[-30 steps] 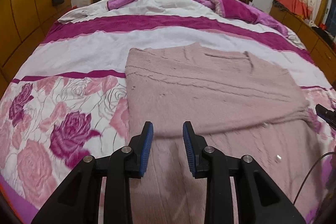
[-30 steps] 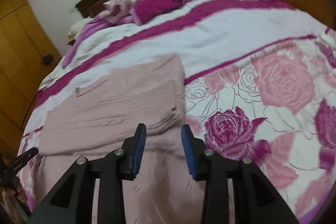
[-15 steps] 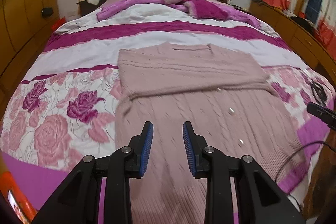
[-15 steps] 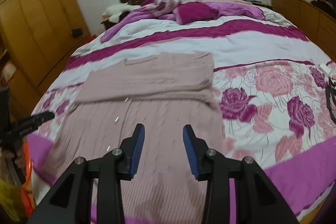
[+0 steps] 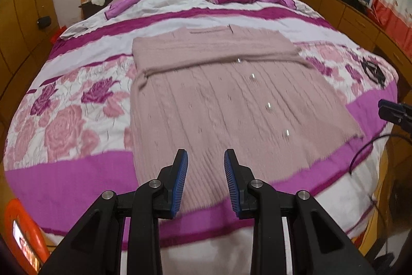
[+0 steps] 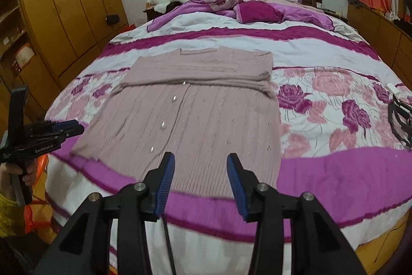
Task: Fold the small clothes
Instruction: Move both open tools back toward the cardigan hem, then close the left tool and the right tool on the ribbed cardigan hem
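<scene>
Lying flat on the rose-patterned bedspread (image 5: 64, 125), the pale pink cable-knit cardigan (image 5: 231, 105) has its sleeves folded across the chest, small buttons running down its front and its hem at the bed's foot edge. Left gripper (image 5: 205, 181) and right gripper (image 6: 200, 182) hover above that hem, both parted, holding nothing.

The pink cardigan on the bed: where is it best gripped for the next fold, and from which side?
Probably the pink cardigan by its two hem corners, approached from the foot of the bed; the sleeves already lie folded across the chest.
</scene>
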Action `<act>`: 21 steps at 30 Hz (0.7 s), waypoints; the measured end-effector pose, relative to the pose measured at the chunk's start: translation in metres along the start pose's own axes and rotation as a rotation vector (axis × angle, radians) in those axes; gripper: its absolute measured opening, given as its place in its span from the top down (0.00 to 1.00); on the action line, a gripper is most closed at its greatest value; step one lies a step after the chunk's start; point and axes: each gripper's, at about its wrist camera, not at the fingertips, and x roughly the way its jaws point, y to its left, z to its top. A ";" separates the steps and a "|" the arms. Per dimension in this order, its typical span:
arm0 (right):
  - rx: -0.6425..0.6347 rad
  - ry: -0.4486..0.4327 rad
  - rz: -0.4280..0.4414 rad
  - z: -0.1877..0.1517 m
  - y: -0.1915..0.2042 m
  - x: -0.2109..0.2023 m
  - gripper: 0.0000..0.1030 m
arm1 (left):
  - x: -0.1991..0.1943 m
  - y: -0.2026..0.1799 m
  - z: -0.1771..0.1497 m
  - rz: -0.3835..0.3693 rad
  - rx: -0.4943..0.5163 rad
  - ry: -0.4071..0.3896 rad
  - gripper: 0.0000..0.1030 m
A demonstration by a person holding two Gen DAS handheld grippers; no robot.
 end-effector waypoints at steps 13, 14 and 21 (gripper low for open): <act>-0.079 0.103 -0.014 -0.045 0.004 0.028 0.29 | 0.024 -0.021 -0.041 0.014 0.104 0.096 0.81; -0.075 0.122 -0.009 -0.046 0.000 0.033 0.29 | 0.028 -0.023 -0.043 0.022 0.114 0.102 0.81; -0.027 0.087 -0.046 -0.029 -0.020 0.022 0.29 | 0.044 -0.030 -0.042 0.072 0.170 0.084 0.81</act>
